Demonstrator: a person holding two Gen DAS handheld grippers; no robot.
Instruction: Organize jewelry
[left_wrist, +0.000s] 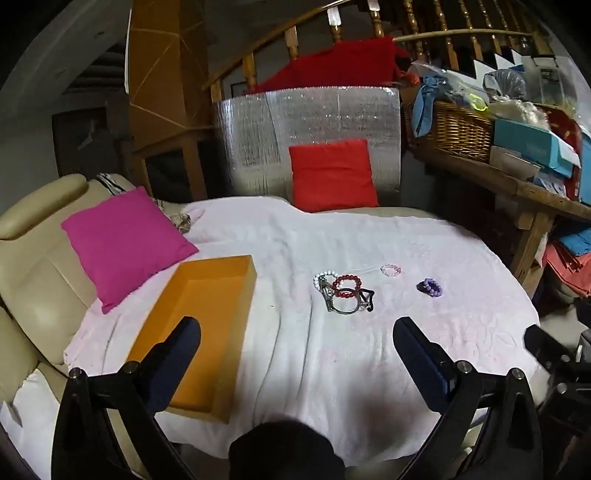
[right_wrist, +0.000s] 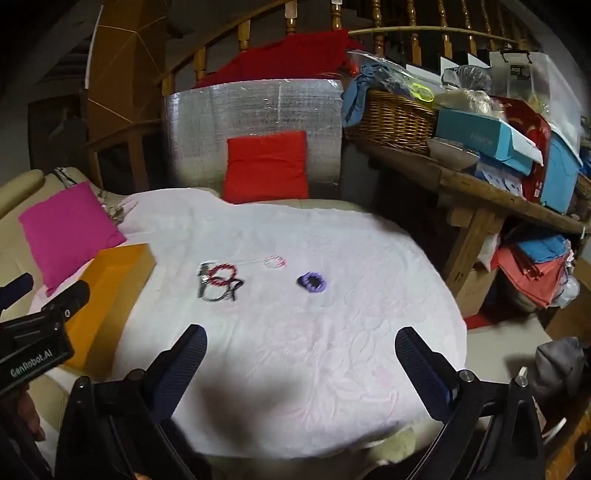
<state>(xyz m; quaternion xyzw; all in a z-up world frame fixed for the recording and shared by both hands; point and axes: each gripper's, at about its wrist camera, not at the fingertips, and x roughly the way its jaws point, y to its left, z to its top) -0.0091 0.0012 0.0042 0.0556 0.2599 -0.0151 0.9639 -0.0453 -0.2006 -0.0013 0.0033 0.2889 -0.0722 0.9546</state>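
An open orange box (left_wrist: 207, 325) lies on the white cloth at the left; it also shows in the right wrist view (right_wrist: 107, 295). A heap of bracelets (left_wrist: 341, 293) lies mid-cloth: red beads, white beads, a metal bangle, a black piece. A pink bead bracelet (left_wrist: 390, 270) and a purple bead bracelet (left_wrist: 429, 287) lie apart to its right. The right wrist view shows the heap (right_wrist: 219, 282), the pink bracelet (right_wrist: 275, 261) and the purple bracelet (right_wrist: 313, 281). My left gripper (left_wrist: 295, 332) is open and empty, short of the heap. My right gripper (right_wrist: 299, 343) is open and empty, short of the purple bracelet.
A magenta cushion (left_wrist: 125, 240) lies on the cream sofa at the left. A red cushion (left_wrist: 332, 175) leans on a silver panel at the back. A cluttered wooden bench (left_wrist: 517, 184) with a wicker basket stands at the right. The left gripper's body (right_wrist: 33, 332) shows at the left edge.
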